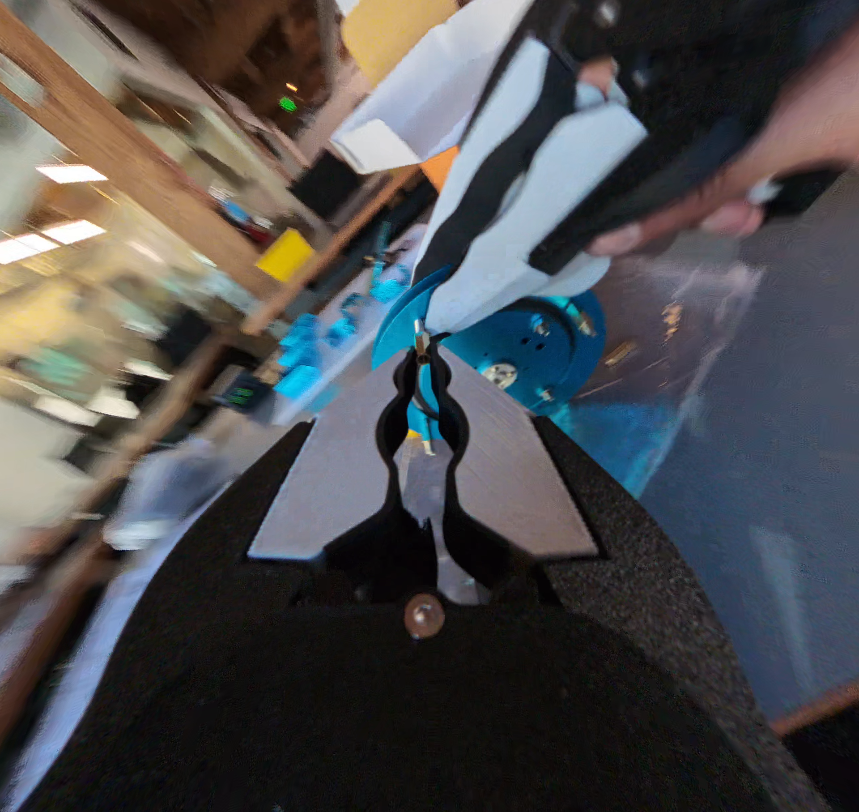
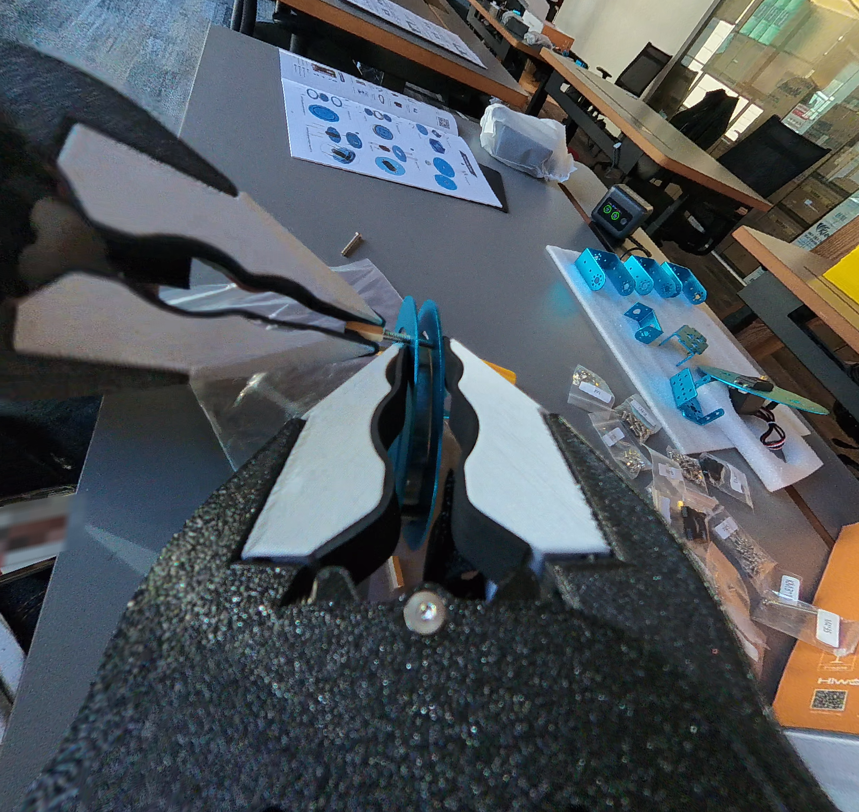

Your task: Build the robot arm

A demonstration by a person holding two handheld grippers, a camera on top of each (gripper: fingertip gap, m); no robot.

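Observation:
My right gripper (image 2: 424,348) is shut on a blue assembly of two round metal plates (image 2: 430,324), held on edge above the grey table (image 2: 465,255). My left gripper (image 2: 374,335) comes in from the left, shut on a brass standoff (image 2: 365,329) whose threaded end passes into the plates. In the blurred left wrist view, the left gripper (image 1: 423,355) pinches the standoff (image 1: 420,338) at its tips against the blue plates (image 1: 525,352). The right gripper (image 1: 430,301) and a hand holding it show above.
An open instruction booklet (image 2: 372,138) lies at the far side. A loose brass standoff (image 2: 351,244) lies near a clear plastic bag (image 2: 260,394). A white foam sheet (image 2: 767,459) with blue brackets, several screw bags (image 2: 627,422) and an orange box (image 2: 822,627) are on the right.

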